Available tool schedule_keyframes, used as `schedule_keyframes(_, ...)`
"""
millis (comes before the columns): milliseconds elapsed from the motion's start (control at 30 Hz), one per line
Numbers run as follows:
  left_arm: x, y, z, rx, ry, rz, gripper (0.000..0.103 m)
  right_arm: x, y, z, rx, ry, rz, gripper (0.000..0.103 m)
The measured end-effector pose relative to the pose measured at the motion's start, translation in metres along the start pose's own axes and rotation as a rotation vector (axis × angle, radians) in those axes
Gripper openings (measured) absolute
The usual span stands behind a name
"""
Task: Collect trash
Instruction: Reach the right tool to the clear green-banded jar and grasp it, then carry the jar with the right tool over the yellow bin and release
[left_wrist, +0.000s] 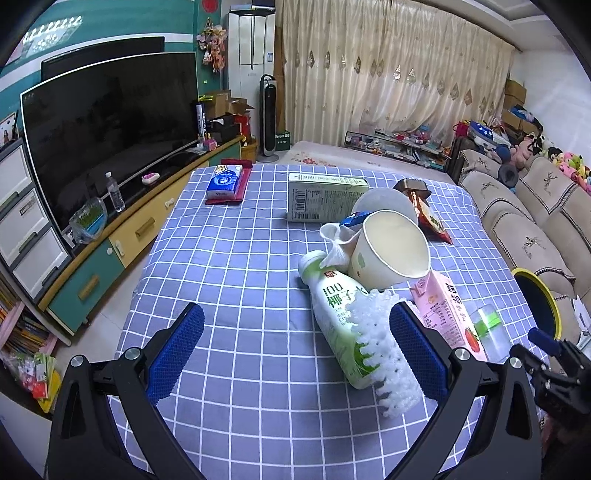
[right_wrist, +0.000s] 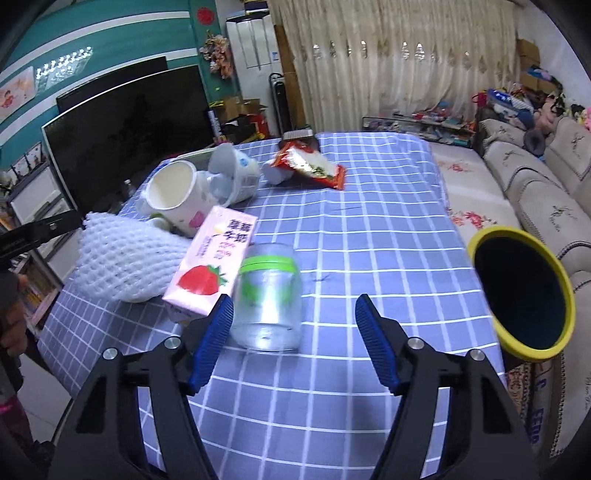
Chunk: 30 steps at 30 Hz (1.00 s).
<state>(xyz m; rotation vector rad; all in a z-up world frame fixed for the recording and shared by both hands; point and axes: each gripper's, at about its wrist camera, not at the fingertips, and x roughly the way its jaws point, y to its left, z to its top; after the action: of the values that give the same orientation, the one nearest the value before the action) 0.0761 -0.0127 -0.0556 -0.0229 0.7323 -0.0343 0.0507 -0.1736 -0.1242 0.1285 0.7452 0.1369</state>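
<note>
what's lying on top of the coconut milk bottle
A white foam fruit net lies across the lower half of the coconut milk bottle, and a crumpled white tissue rests over its cap end. The label beneath the net is hidden.

The table wears a matt checked cloth (right_wrist: 369, 229). The jar (right_wrist: 269, 299) is clear glossy plastic, the net (right_wrist: 122, 262) soft white foam mesh, the carton (right_wrist: 210, 258) smooth printed card and the cup (left_wrist: 388, 251) matt paper. Both grippers' pads (left_wrist: 177, 350) are rough, dimpled blue rubber on black plastic arms, and the wrapper (right_wrist: 314, 166) is shiny foil.
</note>
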Motion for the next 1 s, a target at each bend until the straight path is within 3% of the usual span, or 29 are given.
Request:
schedule_keyframes(500,0.019,-0.007,0.004,0.006,0.016,-0.017,0.099,0.035,0.012,-0.010,-0.006,0.077,-0.003,0.057)
schedule_keyframes(567,0.018,-0.007,0.004,0.006,0.016,-0.018,0.099,0.040,0.011,-0.009,-0.004,0.085,0.010,0.047)
schedule_keyframes(667,0.017,-0.007,0.004,0.008,0.011,-0.020,0.099,0.042,0.012,-0.010,-0.014,0.079,0.022,0.047)
schedule_keyframes(767,0.011,-0.008,0.004,0.009,-0.002,-0.025,0.099,0.040,0.005,-0.006,0.009,0.078,0.071,0.047)
schedule_keyframes(900,0.006,-0.013,0.006,0.025,-0.015,-0.027,0.099,0.015,-0.012,0.007,0.029,0.025,0.073,0.047)
schedule_keyframes(1000,0.004,-0.016,0.006,0.032,-0.016,-0.037,0.099,-0.008,-0.041,0.022,0.058,-0.026,0.021,0.047)
